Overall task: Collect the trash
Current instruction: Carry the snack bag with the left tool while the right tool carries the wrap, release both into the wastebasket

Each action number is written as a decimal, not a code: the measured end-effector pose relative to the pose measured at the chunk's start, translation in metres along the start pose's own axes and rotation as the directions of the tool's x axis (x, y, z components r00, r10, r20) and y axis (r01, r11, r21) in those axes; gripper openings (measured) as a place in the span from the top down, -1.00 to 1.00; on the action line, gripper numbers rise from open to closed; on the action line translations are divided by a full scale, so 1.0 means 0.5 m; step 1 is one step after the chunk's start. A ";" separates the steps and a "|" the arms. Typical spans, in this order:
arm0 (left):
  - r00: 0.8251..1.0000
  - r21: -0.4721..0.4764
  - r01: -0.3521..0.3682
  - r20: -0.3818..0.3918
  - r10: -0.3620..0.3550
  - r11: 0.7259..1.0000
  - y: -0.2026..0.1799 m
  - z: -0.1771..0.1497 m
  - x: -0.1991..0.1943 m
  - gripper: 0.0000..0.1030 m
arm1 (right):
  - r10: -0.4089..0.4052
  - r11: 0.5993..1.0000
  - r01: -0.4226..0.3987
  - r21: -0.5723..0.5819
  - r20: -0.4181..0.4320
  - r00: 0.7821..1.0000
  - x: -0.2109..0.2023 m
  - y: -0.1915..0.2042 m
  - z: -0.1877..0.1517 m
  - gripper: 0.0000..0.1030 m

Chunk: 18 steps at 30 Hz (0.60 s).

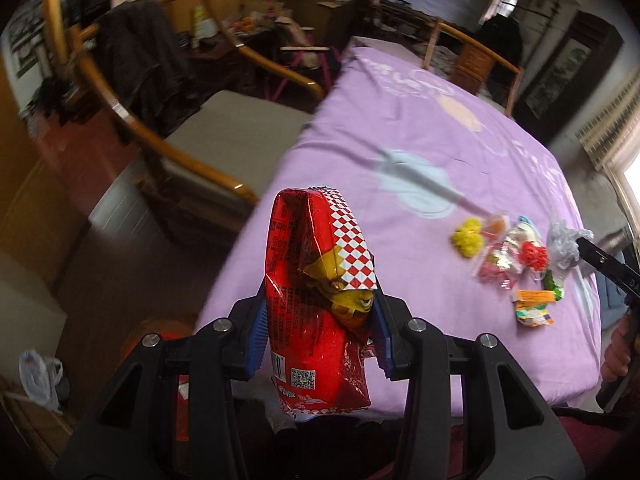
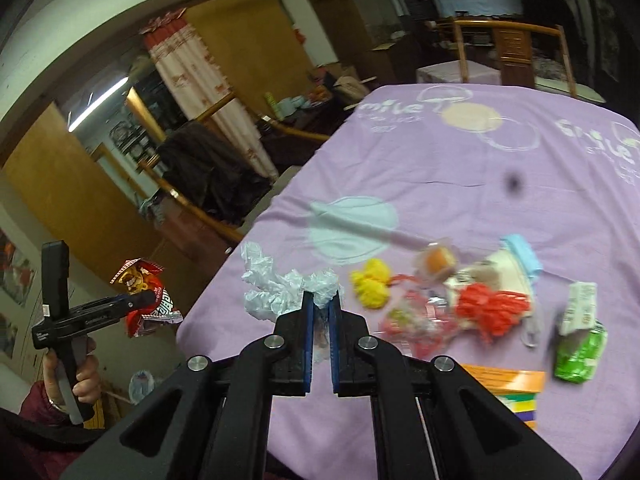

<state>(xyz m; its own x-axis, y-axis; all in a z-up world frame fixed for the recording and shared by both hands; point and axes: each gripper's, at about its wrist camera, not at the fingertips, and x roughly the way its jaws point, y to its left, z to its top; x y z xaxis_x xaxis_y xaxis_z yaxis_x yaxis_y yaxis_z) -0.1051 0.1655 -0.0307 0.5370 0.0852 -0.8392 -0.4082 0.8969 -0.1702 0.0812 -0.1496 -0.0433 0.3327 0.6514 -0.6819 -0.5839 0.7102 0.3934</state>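
Observation:
My left gripper (image 1: 320, 312) is shut on a red snack bag (image 1: 316, 280) with a checkered top, held above the near left edge of the purple-covered table (image 1: 400, 140). It also shows in the right wrist view (image 2: 144, 300), off the table's left side. My right gripper (image 2: 321, 300) is shut on a crumpled clear plastic bag (image 2: 276, 284) over the table. A pile of trash lies to the right: a yellow piece (image 2: 370, 286), red netting (image 2: 488, 310), a green packet (image 2: 580, 344), an orange box (image 2: 508, 380) and a blue mask (image 2: 522, 254).
Wooden armchairs (image 1: 168, 144) stand left of the table, one with a dark jacket (image 1: 136, 56). Another wooden chair (image 2: 516, 52) stands at the far end. A white plastic bag (image 1: 40, 376) lies on the floor at lower left. Cluttered shelves fill the back of the room.

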 end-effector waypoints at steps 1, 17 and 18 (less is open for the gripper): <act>1.000 -0.024 -0.020 -0.005 0.019 1.000 0.029 -0.011 -0.003 0.15 | 0.009 1.000 -0.009 -0.015 -0.013 1.000 0.009 0.016 0.001 0.86; 0.969 -0.281 -0.226 -0.168 0.184 0.933 0.354 -0.184 -0.017 -0.65 | 0.077 0.976 -0.110 -0.186 -0.175 0.981 0.114 0.299 -0.001 0.86; 0.969 -0.292 -0.227 -0.163 0.186 0.929 0.365 -0.188 -0.027 -0.65 | 0.084 0.973 -0.120 -0.195 -0.186 0.979 0.120 0.316 -0.004 0.86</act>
<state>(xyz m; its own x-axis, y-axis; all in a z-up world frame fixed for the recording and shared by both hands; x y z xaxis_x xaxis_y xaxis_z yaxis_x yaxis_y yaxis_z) -0.2564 0.2874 -0.0990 0.3243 0.1789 -0.9289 -0.7170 0.6870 -0.1180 0.0075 0.0014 -0.0230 0.1389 0.6474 -0.7494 -0.7528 0.5607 0.3449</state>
